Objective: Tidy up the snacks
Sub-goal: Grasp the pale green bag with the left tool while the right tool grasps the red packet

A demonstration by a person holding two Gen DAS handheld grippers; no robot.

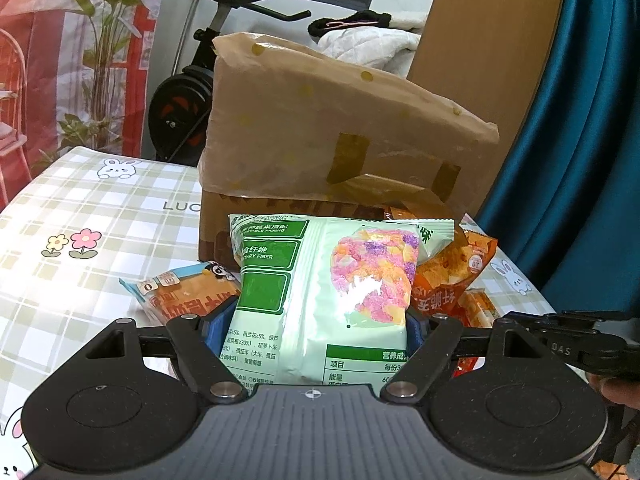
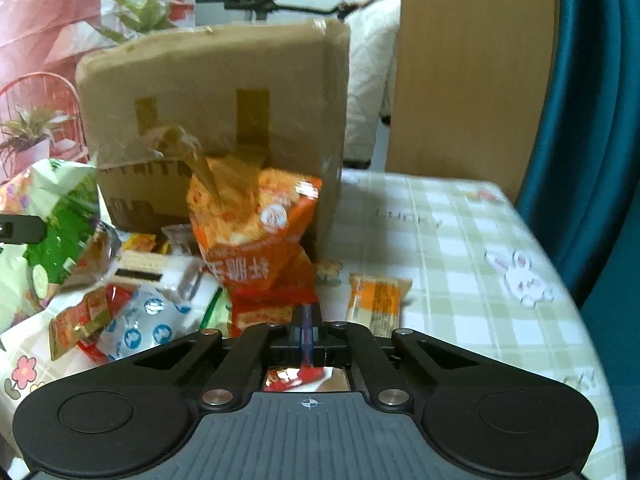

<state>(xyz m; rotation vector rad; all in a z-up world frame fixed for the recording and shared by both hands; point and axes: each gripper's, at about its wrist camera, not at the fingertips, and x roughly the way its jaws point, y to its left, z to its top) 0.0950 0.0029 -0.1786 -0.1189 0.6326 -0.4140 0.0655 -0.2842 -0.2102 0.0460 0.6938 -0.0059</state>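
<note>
My left gripper is shut on a pale green snack bag, its blue pads pressing both sides, and holds it upright above the table. The same green bag shows at the left edge of the right wrist view. My right gripper is shut on the thin lower edge of an orange-red snack bag, which stands up in front of the cardboard box. In the left wrist view that orange bag sits just right of the green one, before the box.
Loose packets lie on the checked tablecloth: a blue-and-white one, a red-gold one, a wafer pack, a small orange one and a blue-orange one. A teal curtain hangs at the right.
</note>
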